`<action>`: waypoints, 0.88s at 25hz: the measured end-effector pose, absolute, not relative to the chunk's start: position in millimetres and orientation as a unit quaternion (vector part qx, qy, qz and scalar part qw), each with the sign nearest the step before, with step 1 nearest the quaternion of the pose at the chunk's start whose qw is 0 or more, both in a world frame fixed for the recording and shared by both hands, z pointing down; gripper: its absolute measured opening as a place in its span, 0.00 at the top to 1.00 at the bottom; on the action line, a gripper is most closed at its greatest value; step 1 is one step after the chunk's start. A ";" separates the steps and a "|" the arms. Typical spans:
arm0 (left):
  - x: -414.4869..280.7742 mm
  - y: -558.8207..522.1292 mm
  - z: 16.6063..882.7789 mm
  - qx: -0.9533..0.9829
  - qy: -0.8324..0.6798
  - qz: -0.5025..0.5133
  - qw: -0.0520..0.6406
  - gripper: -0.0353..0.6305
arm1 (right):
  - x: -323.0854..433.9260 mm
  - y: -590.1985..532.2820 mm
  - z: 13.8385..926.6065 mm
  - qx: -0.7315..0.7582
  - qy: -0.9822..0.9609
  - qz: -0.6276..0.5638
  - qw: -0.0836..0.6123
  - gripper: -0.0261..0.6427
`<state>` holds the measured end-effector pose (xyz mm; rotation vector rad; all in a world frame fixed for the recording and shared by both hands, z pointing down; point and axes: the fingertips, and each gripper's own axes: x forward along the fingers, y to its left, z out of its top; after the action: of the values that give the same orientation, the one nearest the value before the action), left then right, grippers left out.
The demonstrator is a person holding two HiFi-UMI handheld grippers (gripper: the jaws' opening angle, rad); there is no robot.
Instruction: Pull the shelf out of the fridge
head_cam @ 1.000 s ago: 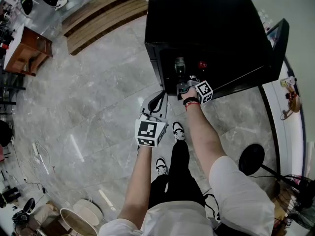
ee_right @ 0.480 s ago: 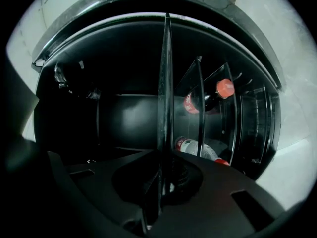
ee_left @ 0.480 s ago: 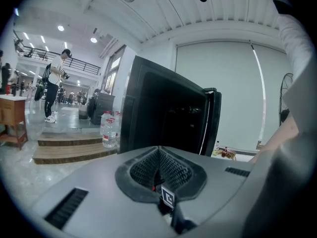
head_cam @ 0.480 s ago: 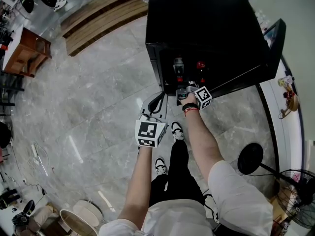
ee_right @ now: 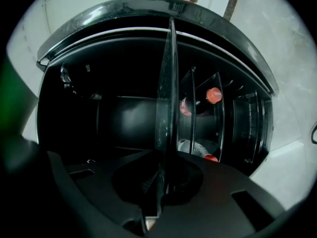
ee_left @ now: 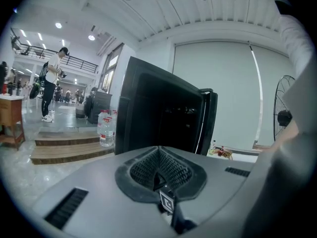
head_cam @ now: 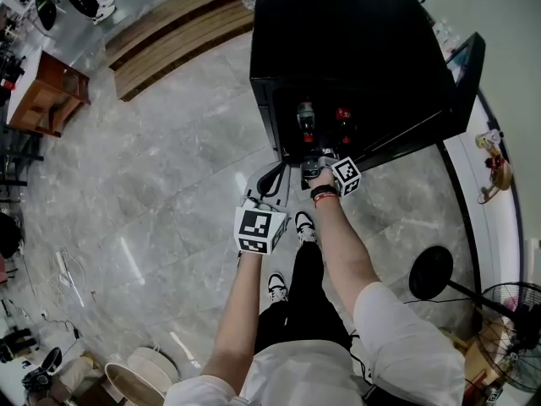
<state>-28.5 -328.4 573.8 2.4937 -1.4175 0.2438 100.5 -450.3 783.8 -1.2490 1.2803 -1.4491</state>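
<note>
The black fridge [head_cam: 347, 32] stands open, its door [head_cam: 461, 83] swung to the right. My right gripper [head_cam: 314, 161] is at the front of the opening, shut on the front edge of the glass shelf [ee_right: 166, 93]. In the right gripper view that shelf runs edge-on between the jaws of the right gripper [ee_right: 161, 165]. Beside the shelf inside the fridge are red-capped bottles [ee_right: 213, 95], which also show in the head view [head_cam: 305, 117]. My left gripper [head_cam: 269, 178] hangs lower left of the opening, clear of the fridge [ee_left: 158, 113]. Its pads [ee_left: 148, 167] meet on nothing.
Wooden steps [head_cam: 177, 28] run behind the fridge on the left, with water bottles [ee_left: 105, 129] on them. A fan's round base [head_cam: 431, 273] stands on the floor at right, near a white ledge [head_cam: 507, 218]. The person's shoes [head_cam: 304, 225] are just below the grippers.
My right gripper has drawn back a little from the fridge opening with the shelf edge in it, and the bottles inside show more. The left gripper has stayed put.
</note>
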 end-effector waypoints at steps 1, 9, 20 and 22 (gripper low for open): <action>-29.0 -328.2 572.4 0.859 -0.488 0.084 0.130 0.92 | 100.5 -448.1 783.9 -0.496 0.507 -0.576 0.407 0.91; -35.4 -317.0 563.6 0.856 -0.493 0.084 0.133 0.92 | 97.8 -420.8 781.2 -0.498 0.496 -0.583 0.407 0.91; -35.4 -307.2 558.3 0.858 -0.489 0.086 0.130 0.92 | 96.7 -389.8 782.9 -0.505 0.487 -0.588 0.402 0.91; -34.9 -304.9 556.9 0.858 -0.489 0.089 0.128 0.92 | 97.3 -382.7 782.9 -0.507 0.488 -0.587 0.402 0.91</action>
<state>-34.9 -304.9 556.9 2.4959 -1.4237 0.2601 97.3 -382.7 782.9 -1.2805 1.2323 -1.4829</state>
